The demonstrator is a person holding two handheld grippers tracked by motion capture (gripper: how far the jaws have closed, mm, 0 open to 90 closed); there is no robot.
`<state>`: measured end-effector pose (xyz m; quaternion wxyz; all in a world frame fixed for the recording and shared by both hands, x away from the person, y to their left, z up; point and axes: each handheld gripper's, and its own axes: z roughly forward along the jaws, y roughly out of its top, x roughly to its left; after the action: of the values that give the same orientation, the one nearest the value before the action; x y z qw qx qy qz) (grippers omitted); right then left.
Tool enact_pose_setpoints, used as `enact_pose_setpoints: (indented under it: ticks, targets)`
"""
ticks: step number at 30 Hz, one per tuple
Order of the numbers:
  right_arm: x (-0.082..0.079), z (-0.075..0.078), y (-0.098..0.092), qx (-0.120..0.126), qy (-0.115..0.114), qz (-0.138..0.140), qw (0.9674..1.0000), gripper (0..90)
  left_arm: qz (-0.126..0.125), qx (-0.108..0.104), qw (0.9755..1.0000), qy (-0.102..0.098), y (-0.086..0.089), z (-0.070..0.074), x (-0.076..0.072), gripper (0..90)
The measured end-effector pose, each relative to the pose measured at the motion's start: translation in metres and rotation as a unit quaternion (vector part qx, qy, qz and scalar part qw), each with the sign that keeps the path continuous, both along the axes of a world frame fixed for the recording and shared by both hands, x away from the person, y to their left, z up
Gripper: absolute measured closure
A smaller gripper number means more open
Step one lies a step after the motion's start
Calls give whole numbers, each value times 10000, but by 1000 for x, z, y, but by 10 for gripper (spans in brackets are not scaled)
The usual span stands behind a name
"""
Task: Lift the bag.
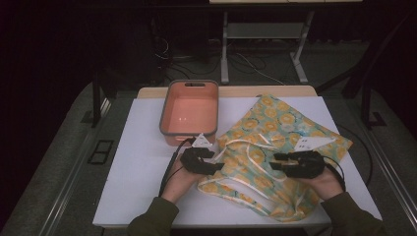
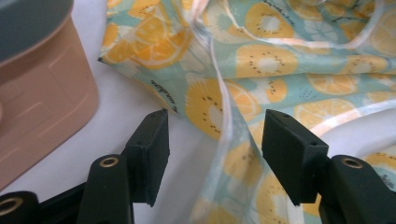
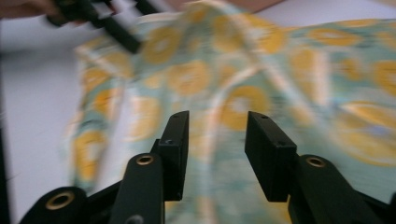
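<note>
My left gripper [image 2: 212, 140] stands half open with the fruit-print cloth's [image 1: 275, 142] white-edged fold running lengthwise between its pads, untouched, while my right gripper [image 3: 212, 149] hovers parted above the cloth's middle.

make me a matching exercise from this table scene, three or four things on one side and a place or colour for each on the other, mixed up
Things:
1. bin
2. fruit-print cloth
3. left gripper
4. right gripper

Places or colours:
a. jaws open at the cloth's left edge
b. salmon pink with a grey rim
c. teal with orange and yellow slices
d. jaws open over the cloth's middle

Pairs: 1-b, 2-c, 3-a, 4-d
</note>
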<state>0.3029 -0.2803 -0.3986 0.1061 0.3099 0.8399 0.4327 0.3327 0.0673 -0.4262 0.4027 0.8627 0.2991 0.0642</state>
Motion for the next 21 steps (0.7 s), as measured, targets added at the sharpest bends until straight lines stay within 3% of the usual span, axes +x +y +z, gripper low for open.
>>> enact_pose_setpoints:
  ticks: [3,7,9,11,13,17,21]
  targets:
    - [19,-5,-15,-105,63,-535,9985,541,23,-37,10000,44,1,1,-1,354]
    - [40,-23,-22,-343,399,-761,9957,549,27,-88,9999,103,3,1,-2,297]
    - [47,-33,-22,-489,570,-706,9947,596,2,-90,9999,116,4,2,-2,285]
    - [49,-38,-21,-608,664,-700,9935,769,0,-102,9999,108,5,2,-2,282]
    - [47,-37,-20,-605,643,-598,9943,873,-1,-124,9999,103,6,3,-3,282]
    - [34,-23,-13,-319,423,-247,9983,888,1,-119,9999,113,7,3,-2,289]
    - [14,-15,3,-202,366,239,9988,888,-3,-82,9999,147,6,1,0,321]
